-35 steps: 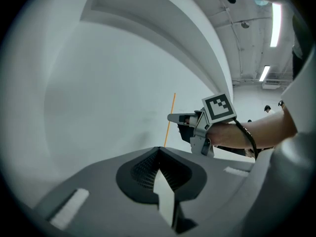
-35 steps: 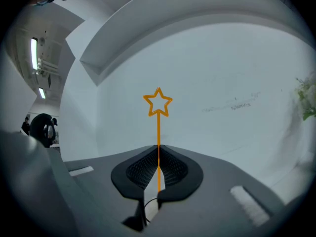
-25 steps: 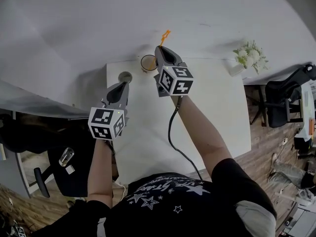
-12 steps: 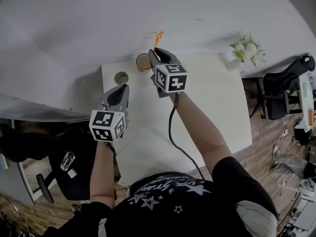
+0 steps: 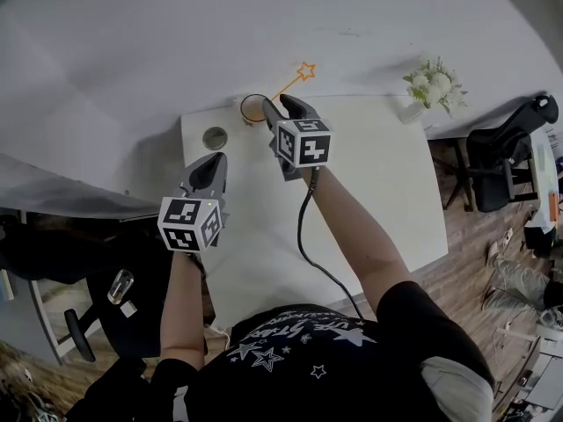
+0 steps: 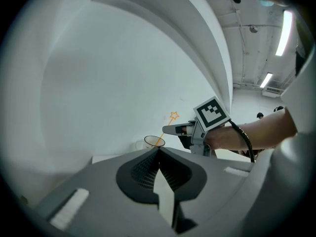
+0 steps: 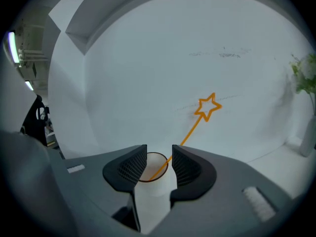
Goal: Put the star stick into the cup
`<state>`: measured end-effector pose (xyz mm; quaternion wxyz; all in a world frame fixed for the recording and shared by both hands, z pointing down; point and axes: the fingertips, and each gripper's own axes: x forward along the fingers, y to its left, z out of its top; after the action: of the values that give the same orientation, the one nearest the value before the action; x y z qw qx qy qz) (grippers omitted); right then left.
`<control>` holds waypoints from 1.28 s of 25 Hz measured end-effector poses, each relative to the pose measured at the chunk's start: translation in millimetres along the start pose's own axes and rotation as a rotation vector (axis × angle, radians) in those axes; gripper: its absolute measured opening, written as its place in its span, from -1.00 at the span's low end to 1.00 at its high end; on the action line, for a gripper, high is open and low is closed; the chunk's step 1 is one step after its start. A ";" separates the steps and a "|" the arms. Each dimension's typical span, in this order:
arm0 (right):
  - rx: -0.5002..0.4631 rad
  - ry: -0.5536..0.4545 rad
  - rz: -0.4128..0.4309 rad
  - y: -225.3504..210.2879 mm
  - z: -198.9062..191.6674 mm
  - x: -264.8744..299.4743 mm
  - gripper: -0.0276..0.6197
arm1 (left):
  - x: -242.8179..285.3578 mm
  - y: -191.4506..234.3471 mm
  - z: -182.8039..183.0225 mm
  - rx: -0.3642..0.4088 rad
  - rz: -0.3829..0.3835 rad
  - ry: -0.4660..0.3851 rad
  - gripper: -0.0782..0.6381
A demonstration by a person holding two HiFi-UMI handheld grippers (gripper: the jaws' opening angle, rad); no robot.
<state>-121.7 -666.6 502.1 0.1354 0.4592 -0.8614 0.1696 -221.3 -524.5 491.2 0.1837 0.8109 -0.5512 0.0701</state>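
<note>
The orange star stick (image 5: pixel 293 81) stands in the white cup (image 5: pixel 254 108) at the table's far left corner and leans to the right, its star (image 7: pixel 208 106) against the wall. My right gripper (image 5: pixel 268 109) hovers just before the cup (image 7: pixel 150 181), and its jaws are opening. The stick (image 7: pixel 195 125) shows in the gap between them, and neither pad touches it. My left gripper (image 5: pixel 214 159) hangs lower left over the table, shut with nothing in it. In the left gripper view, the left gripper (image 6: pixel 158 149) points toward the cup (image 6: pixel 154 142) and the right gripper (image 6: pixel 170 129).
A small round grey object (image 5: pixel 215 138) lies on the white table (image 5: pixel 378 183) left of the cup. A pot of white flowers (image 5: pixel 433 86) stands at the far right corner. A black cable (image 5: pixel 303 236) trails from the right gripper. Black chairs (image 5: pixel 506 161) stand to the right.
The stick, earlier upright at the right gripper's tip above the cup, now rests in the cup and leans right. The right jaws have parted from it. The left gripper has barely moved.
</note>
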 end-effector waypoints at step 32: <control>0.026 -0.114 0.034 16.7 -11.1 -221.1 -0.87 | -128.6 -125.6 17.6 0.127 0.029 -0.076 -0.77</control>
<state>-15.1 -488.5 423.3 0.0773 0.4550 -0.8732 0.1566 -156.5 -378.6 406.6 0.1097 0.8150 -0.5637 0.0768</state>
